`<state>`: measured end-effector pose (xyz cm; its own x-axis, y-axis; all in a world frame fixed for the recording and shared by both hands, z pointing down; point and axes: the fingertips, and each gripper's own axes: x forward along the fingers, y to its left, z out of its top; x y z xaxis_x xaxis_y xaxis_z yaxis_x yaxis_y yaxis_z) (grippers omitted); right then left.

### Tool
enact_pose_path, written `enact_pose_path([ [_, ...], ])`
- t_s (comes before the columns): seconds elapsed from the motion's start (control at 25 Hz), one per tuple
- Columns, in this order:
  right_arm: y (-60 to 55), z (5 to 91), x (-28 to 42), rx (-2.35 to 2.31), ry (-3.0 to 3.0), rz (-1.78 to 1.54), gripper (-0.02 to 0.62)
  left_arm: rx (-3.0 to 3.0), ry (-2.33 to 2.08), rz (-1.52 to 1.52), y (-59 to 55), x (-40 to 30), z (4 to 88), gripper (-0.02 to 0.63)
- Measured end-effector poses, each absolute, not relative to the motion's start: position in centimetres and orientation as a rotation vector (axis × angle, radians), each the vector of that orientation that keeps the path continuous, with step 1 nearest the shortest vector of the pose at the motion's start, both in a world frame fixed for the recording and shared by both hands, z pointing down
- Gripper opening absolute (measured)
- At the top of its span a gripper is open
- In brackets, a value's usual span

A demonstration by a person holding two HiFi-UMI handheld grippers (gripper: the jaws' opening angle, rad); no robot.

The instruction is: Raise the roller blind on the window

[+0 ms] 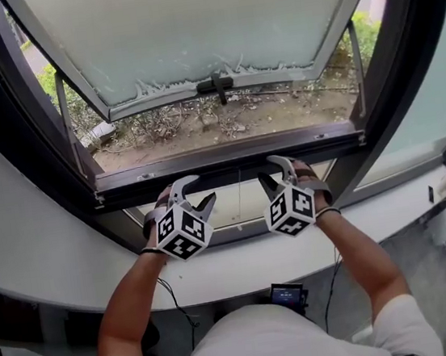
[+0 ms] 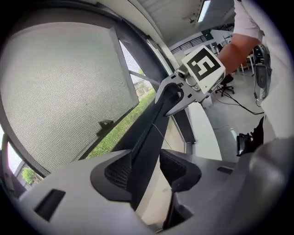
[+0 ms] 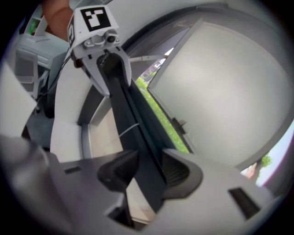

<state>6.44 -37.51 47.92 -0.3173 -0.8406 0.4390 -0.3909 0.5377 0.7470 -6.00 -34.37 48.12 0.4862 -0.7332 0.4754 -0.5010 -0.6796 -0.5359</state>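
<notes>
I hold the left claw (image 1: 195, 191) and the right claw (image 1: 273, 171) wide open astride the window's dark bar (image 1: 229, 162), neither gripping.

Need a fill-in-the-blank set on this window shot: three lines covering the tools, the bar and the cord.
1. The dark bar runs between the jaws of ___ tools.
2. The left tool has its jaws ___, not clamped on the bar.
3. In the head view, the thin cord hangs ___ the left tool and the right tool.

Missing words: both; open; between.
</notes>
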Motion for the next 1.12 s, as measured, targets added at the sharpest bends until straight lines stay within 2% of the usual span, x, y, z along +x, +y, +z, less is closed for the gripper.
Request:
enact_pose_path([
  [0.72,-38.3,49.5,6.0,0.841,-1.594,-0.914,0.150,-2.055,0.961,-1.240,-36.1,-6.0,49.4,0.190],
  [0.92,-38.3,49.8,6.1,0.844,-1.538,-0.914,0.150,-2.027,1.003,-1.234,-36.4,-6.1,49.1,0.129],
  [1.12,-38.2,49.9,6.1,0.865,-1.570,-0.879,0.149,-2.046,1.033,-1.225,-36.2,-5.9,49.2,0.126],
])
